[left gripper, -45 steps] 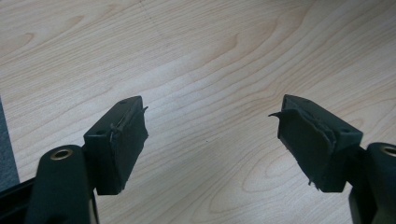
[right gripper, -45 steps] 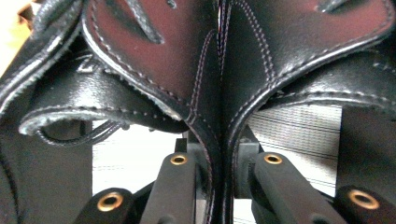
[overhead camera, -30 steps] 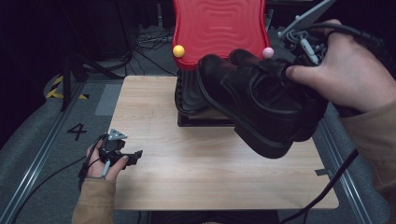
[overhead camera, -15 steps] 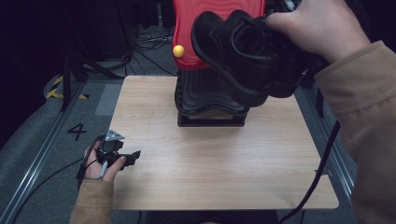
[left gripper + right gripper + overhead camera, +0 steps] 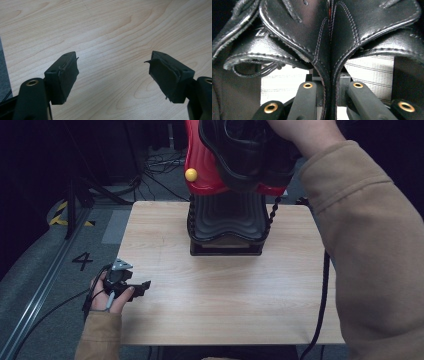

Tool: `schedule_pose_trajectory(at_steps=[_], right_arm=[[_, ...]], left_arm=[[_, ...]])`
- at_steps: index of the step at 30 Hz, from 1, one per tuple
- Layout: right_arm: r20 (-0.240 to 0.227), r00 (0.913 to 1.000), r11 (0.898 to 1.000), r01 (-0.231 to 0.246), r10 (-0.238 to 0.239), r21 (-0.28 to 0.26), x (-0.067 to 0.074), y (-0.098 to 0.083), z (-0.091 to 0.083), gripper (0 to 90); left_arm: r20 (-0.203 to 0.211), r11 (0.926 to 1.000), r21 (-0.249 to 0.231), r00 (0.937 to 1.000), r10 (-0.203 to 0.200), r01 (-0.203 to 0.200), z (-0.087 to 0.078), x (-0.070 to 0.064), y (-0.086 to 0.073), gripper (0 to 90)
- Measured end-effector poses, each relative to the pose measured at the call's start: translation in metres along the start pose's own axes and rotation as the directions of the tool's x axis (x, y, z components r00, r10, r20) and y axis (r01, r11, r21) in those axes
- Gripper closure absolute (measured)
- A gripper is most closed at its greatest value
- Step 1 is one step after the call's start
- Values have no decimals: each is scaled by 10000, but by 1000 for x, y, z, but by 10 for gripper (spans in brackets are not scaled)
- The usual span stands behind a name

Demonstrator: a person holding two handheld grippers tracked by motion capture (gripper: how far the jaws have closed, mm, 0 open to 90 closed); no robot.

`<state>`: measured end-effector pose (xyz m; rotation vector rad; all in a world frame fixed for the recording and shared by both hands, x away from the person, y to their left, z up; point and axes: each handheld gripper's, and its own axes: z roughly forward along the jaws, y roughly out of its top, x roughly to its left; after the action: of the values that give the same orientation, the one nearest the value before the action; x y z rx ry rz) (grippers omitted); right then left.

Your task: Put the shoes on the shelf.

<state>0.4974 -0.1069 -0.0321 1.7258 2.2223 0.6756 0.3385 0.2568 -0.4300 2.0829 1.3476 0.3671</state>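
Two black shoes (image 5: 329,37) are pinched together by their inner edges in the right gripper (image 5: 329,100), held high over the red-and-black rack (image 5: 225,220) at the desk's (image 5: 225,295) far edge. Left gripper (image 5: 113,75) fingers are spread wide — empty. One shoe could be dropped — thin leather, narrow pinch.

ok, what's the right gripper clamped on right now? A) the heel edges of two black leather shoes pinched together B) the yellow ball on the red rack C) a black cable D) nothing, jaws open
A: in the right gripper view the right gripper has its jaws closed on the stitched heel edges of two black leather shoes, pressed side by side; the high view shows the shoes lifted before the red rack.
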Motion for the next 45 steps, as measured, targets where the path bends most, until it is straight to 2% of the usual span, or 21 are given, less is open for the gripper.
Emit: schedule_pose_trajectory(at_steps=[2,7,10,13,18,23,26,29,36,39,41,45], right_arm=[[196,9997,9998,-106,109,-166,3,8,3,827],[357,9980,9973,-512,531,-532,5,22,13,826],[744,9952,9921,-547,634,-1132,8,31,21,826],[839,9940,9851,-556,699,-1628,9,37,29,826],[911,9930,9802,-572,755,-1895,8,43,40,826],[962,9924,9698,-513,762,-2385,5,45,57,824],[959,9924,9679,-512,769,-2461,3,44,64,822],[960,9923,9664,-517,781,-2517,4,42,71,821],[1015,9909,9627,-593,889,-2640,11,38,95,817],[1124,9898,9604,-540,876,-2732,13,38,97,815],[1350,9877,9641,-410,788,-2624,16,37,97,812],[1480,9858,9675,-406,795,-2496,18,34,94,807]], left_arm=[[18,10000,-16,10000,-20,20,0,0,0,238],[72,10000,-54,10000,10,-10,-1,1,0,237],[73,9999,-118,10000,-25,26,-2,2,0,237],[75,9999,-136,9999,-81,82,-3,3,0,237],[127,9998,-120,9998,-144,146,-3,3,0,237],[138,10000,-72,9999,-46,47,0,1,0,237],[143,10000,25,9999,-56,56,0,0,0,237],[129,10000,-80,9999,-30,31,-1,0,0,237],[89,9999,-129,10000,-18,19,-2,0,0,236],[131,9999,-121,9999,-62,64,-1,0,0,237],[148,9999,-85,9999,-52,54,-1,0,0,236],[142,9999,-147,9999,-12,14,-1,-1,0,236]])
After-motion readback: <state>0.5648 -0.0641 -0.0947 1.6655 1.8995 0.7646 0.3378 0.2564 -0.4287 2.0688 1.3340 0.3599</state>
